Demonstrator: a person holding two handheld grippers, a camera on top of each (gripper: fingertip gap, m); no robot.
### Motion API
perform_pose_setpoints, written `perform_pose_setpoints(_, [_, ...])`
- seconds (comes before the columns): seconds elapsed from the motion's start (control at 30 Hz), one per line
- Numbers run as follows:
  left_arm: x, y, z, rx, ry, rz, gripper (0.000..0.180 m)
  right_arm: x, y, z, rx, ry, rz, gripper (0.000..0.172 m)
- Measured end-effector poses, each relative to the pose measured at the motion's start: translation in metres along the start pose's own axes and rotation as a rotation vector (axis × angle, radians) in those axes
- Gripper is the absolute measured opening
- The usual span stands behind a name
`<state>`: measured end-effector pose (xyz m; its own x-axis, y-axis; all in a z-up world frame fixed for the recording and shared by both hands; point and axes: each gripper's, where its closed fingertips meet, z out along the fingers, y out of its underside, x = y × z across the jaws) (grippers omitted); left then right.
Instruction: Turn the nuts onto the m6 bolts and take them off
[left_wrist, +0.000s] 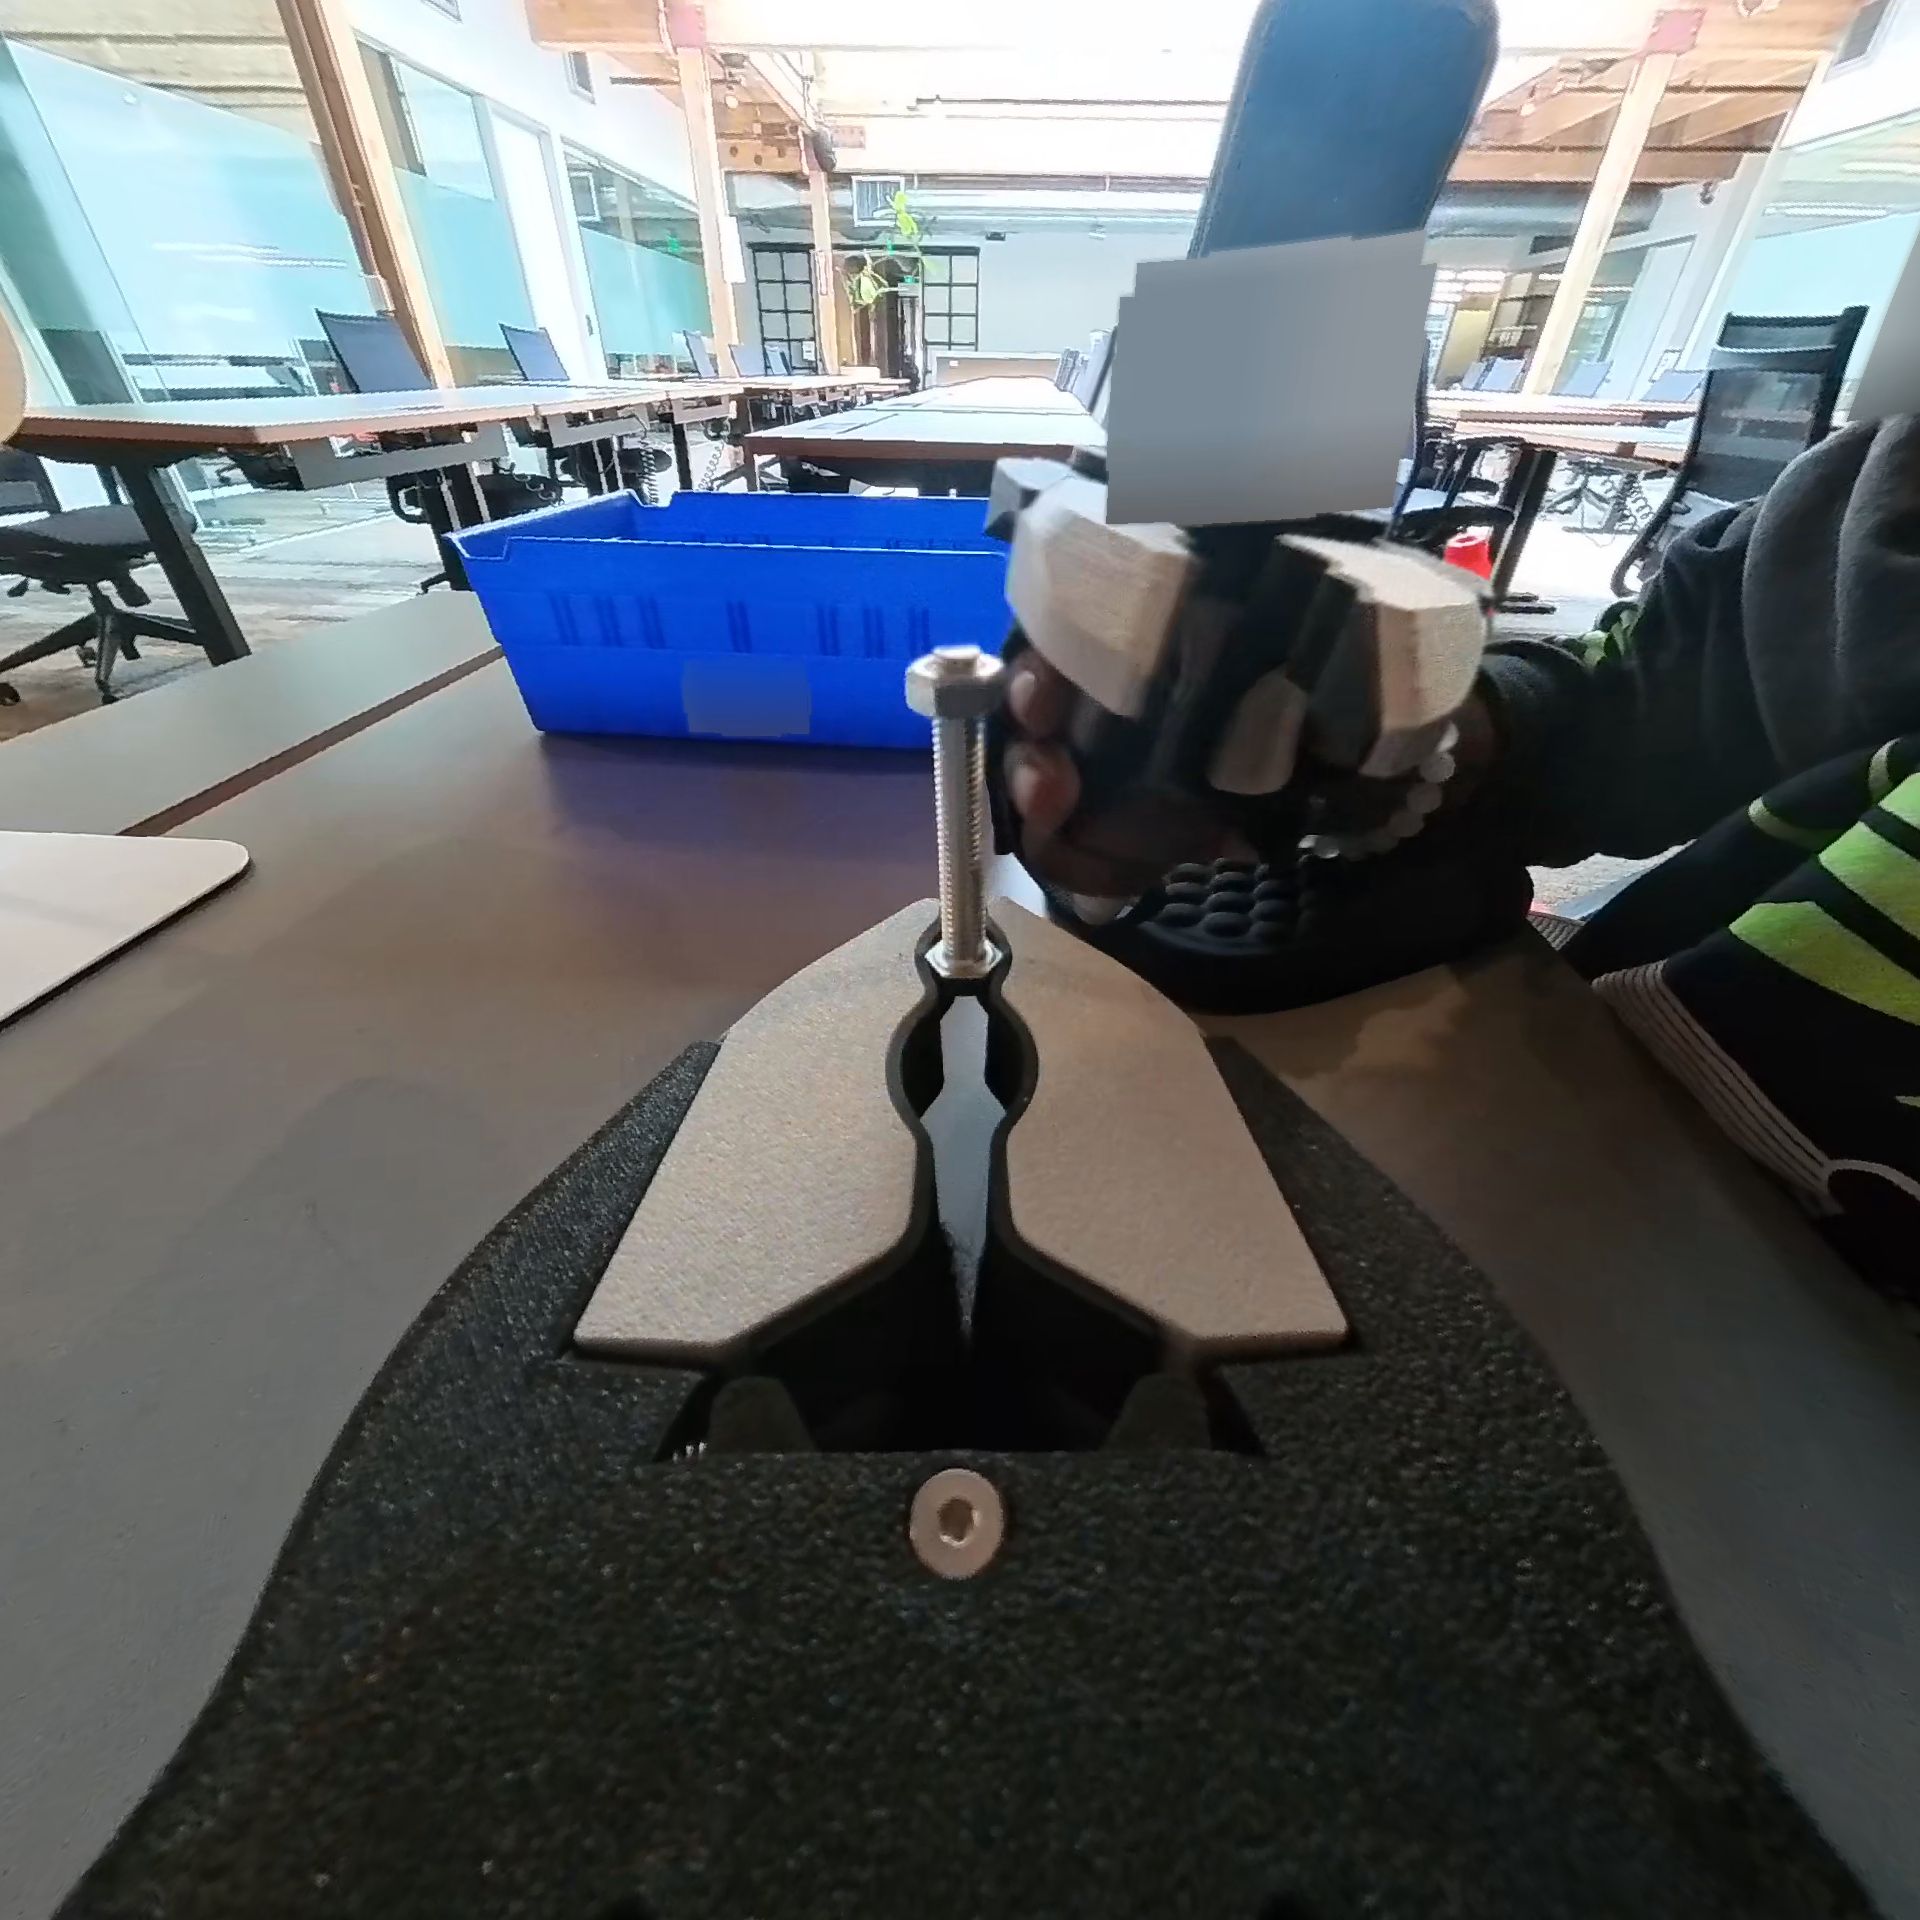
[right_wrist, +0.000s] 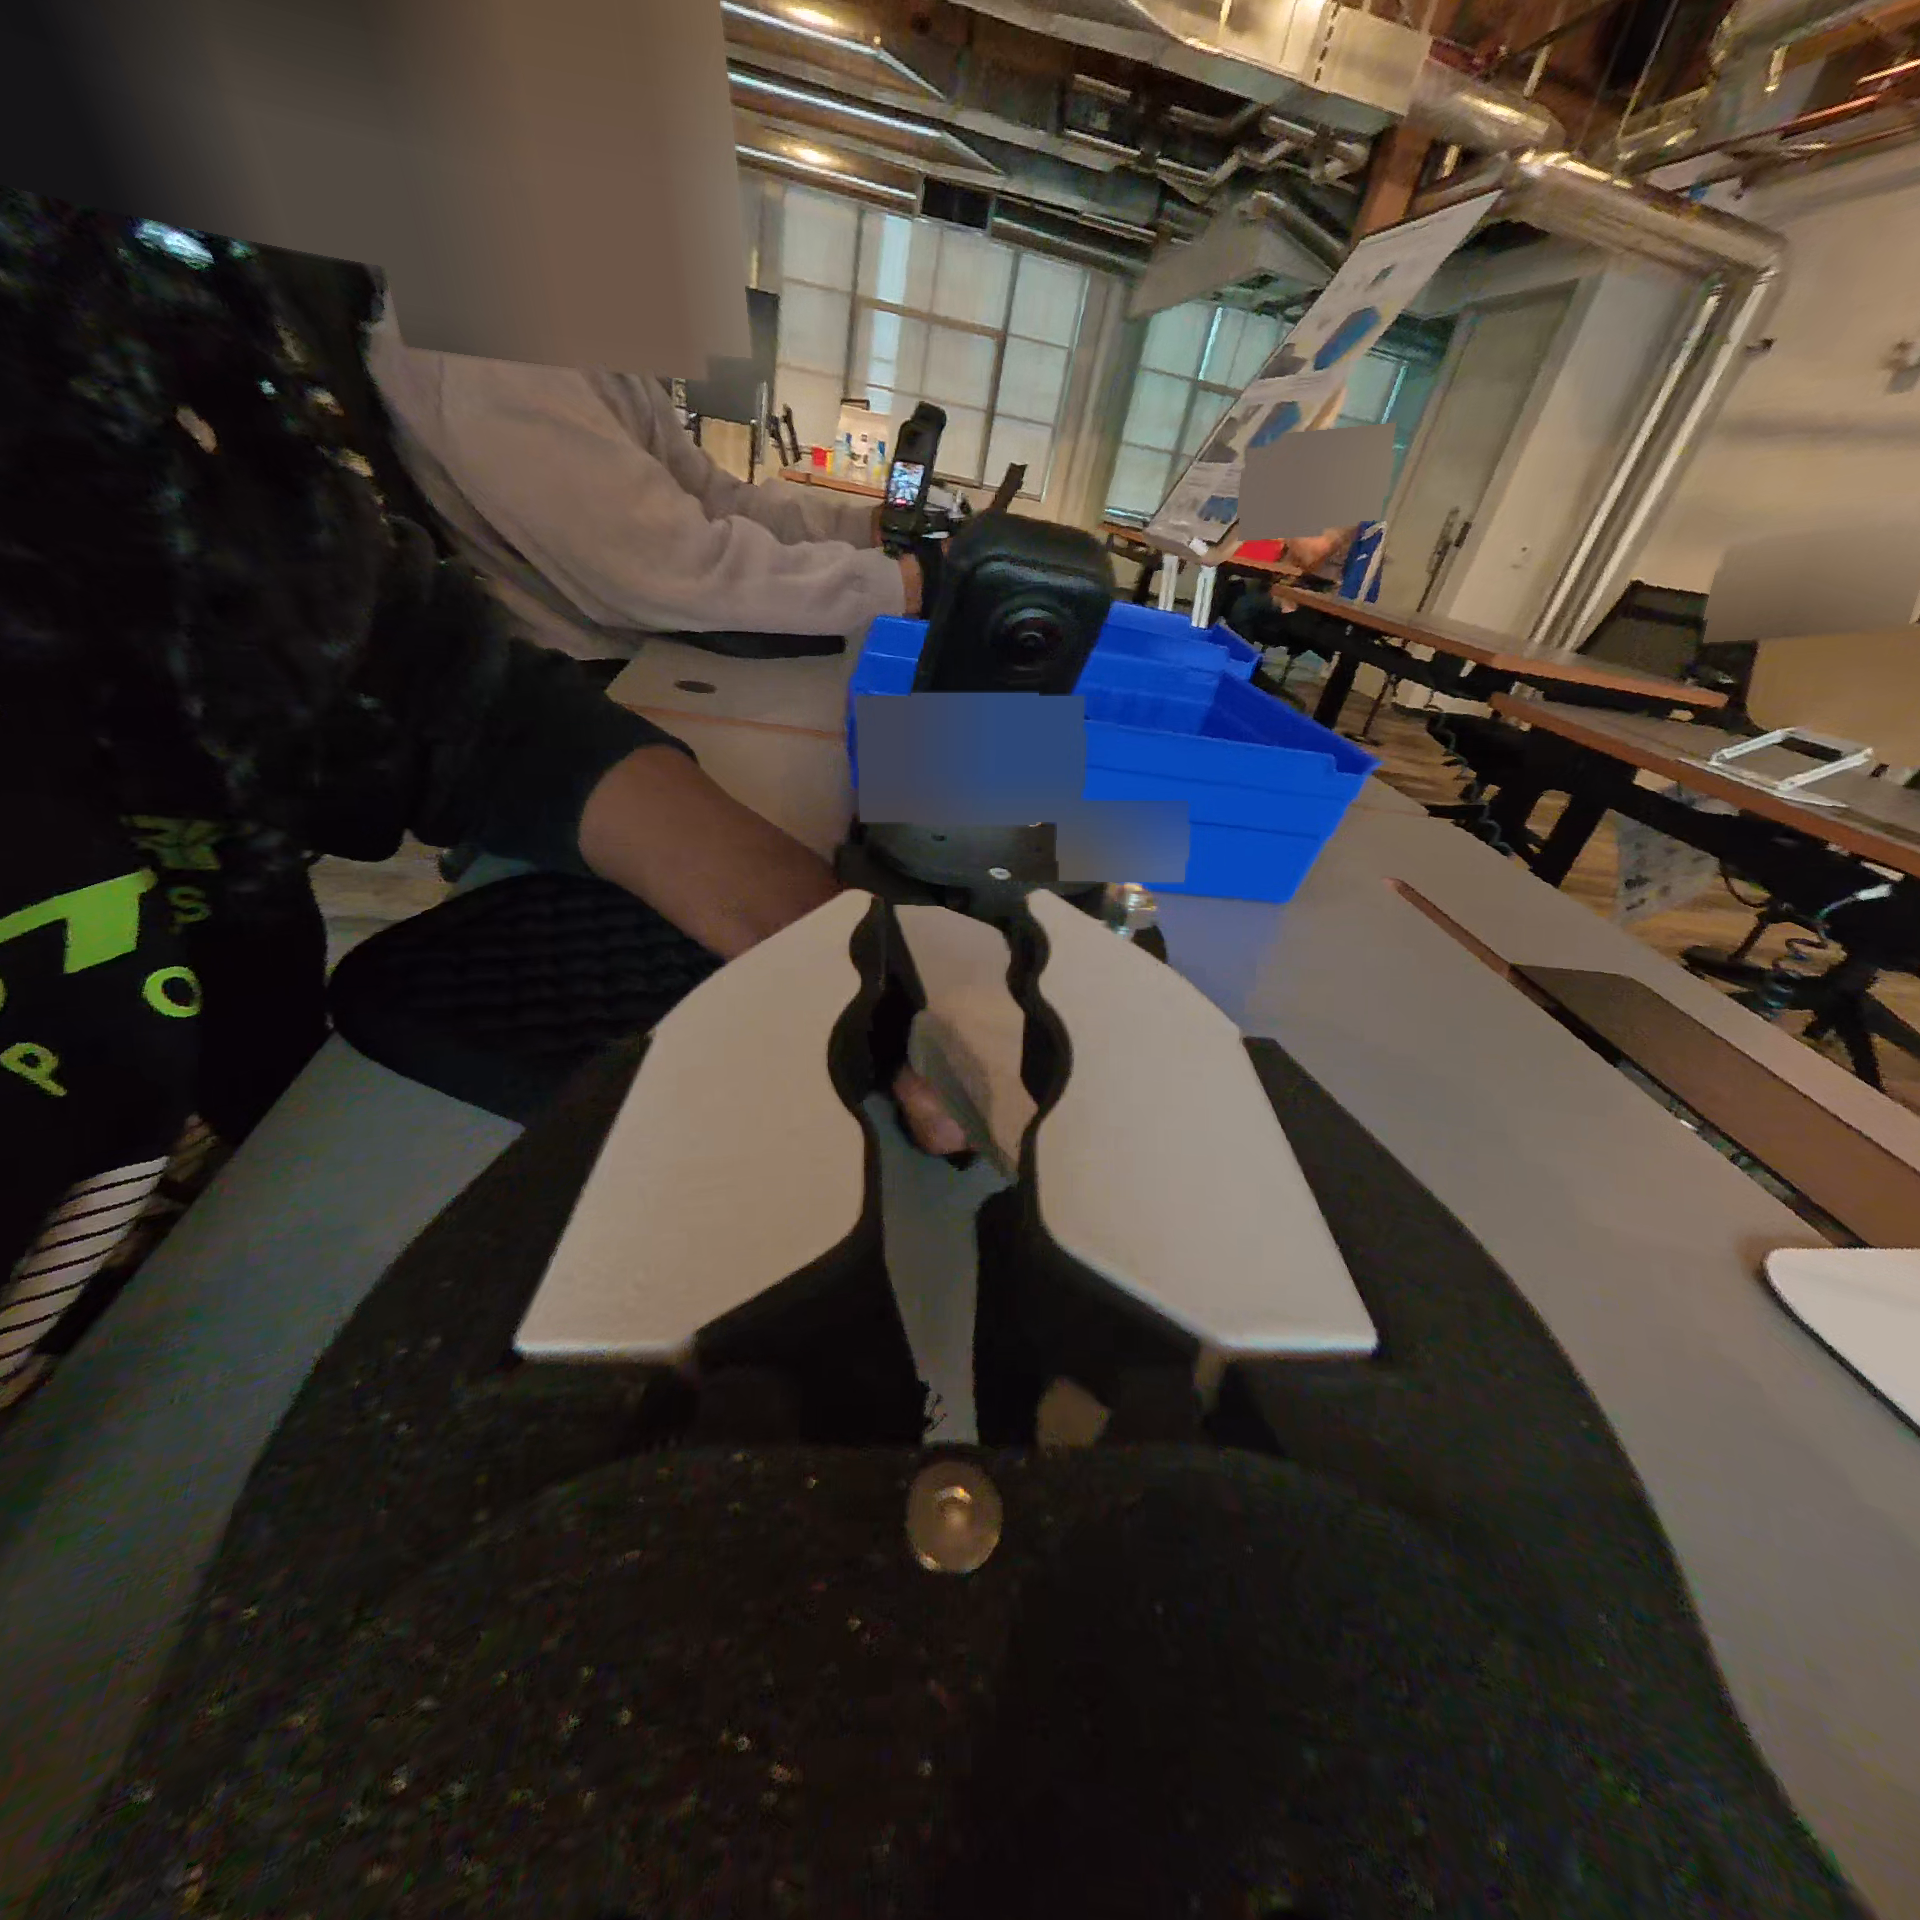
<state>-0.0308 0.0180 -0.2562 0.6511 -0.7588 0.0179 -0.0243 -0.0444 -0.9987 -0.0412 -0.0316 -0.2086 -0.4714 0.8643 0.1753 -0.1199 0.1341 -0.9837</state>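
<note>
the left gripper clamps the head of the upright bolt, its nut near the tip, while the right gripper stands parted and bare, so it should probably square onto the nut's flats before turning.

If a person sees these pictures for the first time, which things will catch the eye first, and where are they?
First, the silver threaded bolt standing upright, its hex head clamped in the tips of the left gripper, with a silver hex nut near its top end. Behind it, a bright blue plastic bin sits on the dark grey table. The right gripper has its fingers apart and nothing visible between them.
</note>
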Motion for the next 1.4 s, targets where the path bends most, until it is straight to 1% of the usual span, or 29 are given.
perform_pose_setpoints(0.03, [0.0,0.0,0.0,-0.001,0.002,0.001,0.002,0.004,0.0,0.0,0.01,0.027,-0.001,0.03])
perform_pose_setpoints(0.1, [0.001,0.0,0.0,-0.003,0.005,0.004,0.003,0.011,-0.001,0.001,0.021,0.075,-0.004,0.05])
perform_pose_setpoints(0.17, [0.001,0.001,0.001,-0.006,0.005,0.008,0.003,0.013,0.002,0.003,0.008,0.082,0.009,0.068])
perform_pose_setpoints(0.2, [0.002,0.001,0.001,-0.008,0.006,0.01,0.003,0.012,0.003,0.004,-0.002,0.074,0.017,0.073])
perform_pose_setpoints(0.23, [0.002,0.001,0.001,-0.009,0.005,0.012,0.003,0.01,0.004,0.006,-0.01,0.063,0.02,0.073])
perform_pose_setpoints(0.27, [0.002,0.001,0.001,-0.01,0.003,0.011,0.003,0.008,0.004,0.006,-0.011,0.053,0.014,0.069])
perform_pose_setpoints(0.3, [0.001,0.001,0.001,-0.009,0.001,0.008,0.003,0.005,0.003,0.005,-0.009,0.042,0.002,0.057])
perform_pose_setpoints(0.33, [0.0,0.001,0.0,-0.007,-0.002,0.004,0.002,0.0,0.001,0.003,-0.004,0.013,-0.017,0.033])
perform_pose_setpoints(0.37, [0.0,0.001,0.0,-0.006,-0.004,0.001,0.002,-0.007,-0.003,0.0,0.013,-0.029,-0.026,0.013])
perform_pose_setpoints(0.43, [-0.001,0.001,0.0,-0.004,-0.005,-0.004,0.002,-0.01,-0.008,-0.002,0.038,-0.056,0.0,0.011])
perform_pose_setpoints(0.5, [0.0,0.001,0.0,-0.004,-0.005,-0.002,0.002,-0.005,-0.009,-0.004,0.044,-0.038,0.01,0.013])
perform_pose_setpoints(0.57, [0.0,0.001,0.0,-0.004,-0.005,-0.002,0.002,0.001,-0.007,-0.003,0.046,0.002,0.009,0.023])
perform_pose_setpoints(0.67, [0.0,0.001,0.0,-0.005,-0.002,-0.001,0.003,0.011,-0.001,0.001,0.015,0.069,0.01,0.059])
perform_pose_setpoints(0.73, [0.001,0.001,0.0,-0.007,0.0,0.002,0.003,0.011,0.004,0.004,-0.011,0.068,0.021,0.068])
perform_pose_setpoints(0.83, [0.001,0.001,0.0,-0.007,-0.001,0.002,0.003,0.009,0.006,0.005,-0.024,0.059,0.017,0.068])
perform_pose_setpoints(0.87, [0.0,0.001,0.0,-0.006,-0.003,0.0,0.003,0.009,0.006,0.005,-0.024,0.057,0.013,0.063])
perform_pose_setpoints(0.9, [0.0,0.001,0.0,-0.005,-0.005,-0.002,0.003,0.007,0.004,0.003,-0.02,0.05,0.008,0.052])
perform_pose_setpoints(0.93, [0.0,0.001,0.0,-0.004,-0.007,-0.004,0.002,0.004,0.002,0.002,-0.01,0.027,0.001,0.035])
perform_pose_setpoints(0.97, [-0.001,0.001,0.0,-0.004,-0.008,-0.006,0.002,0.001,-0.001,0.0,0.005,0.01,0.001,0.023])
perform_pose_setpoints(1.03, [-0.001,0.0,0.0,-0.003,-0.008,-0.006,0.002,0.001,-0.003,-0.002,0.013,0.007,0.01,0.019])
perform_pose_setpoints(1.07, [-0.001,0.0,0.0,-0.004,-0.008,-0.005,0.002,0.003,-0.002,-0.002,0.012,0.017,0.012,0.019])
perform_pose_setpoints(1.1, [0.0,0.0,0.0,-0.004,-0.008,-0.004,0.002,0.006,-0.002,-0.002,0.016,0.035,0.013,0.025])
perform_pose_setpoints(1.23, [0.0,0.001,0.0,-0.005,-0.007,-0.003,0.003,0.011,0.0,0.001,0.012,0.068,0.018,0.061])
perform_pose_setpoints(1.27, [0.0,0.001,0.0,-0.005,-0.005,-0.003,0.003,0.01,0.003,0.003,-0.004,0.06,0.023,0.066])
perform_pose_setpoints(1.33, [0.0,0.001,0.0,-0.007,-0.003,-0.001,0.003,0.008,0.006,0.006,-0.02,0.045,0.025,0.072])
perform_pose_setpoints(1.4, [0.001,0.001,0.0,-0.008,-0.003,0.0,0.003,0.006,0.006,0.006,-0.021,0.041,0.015,0.072])
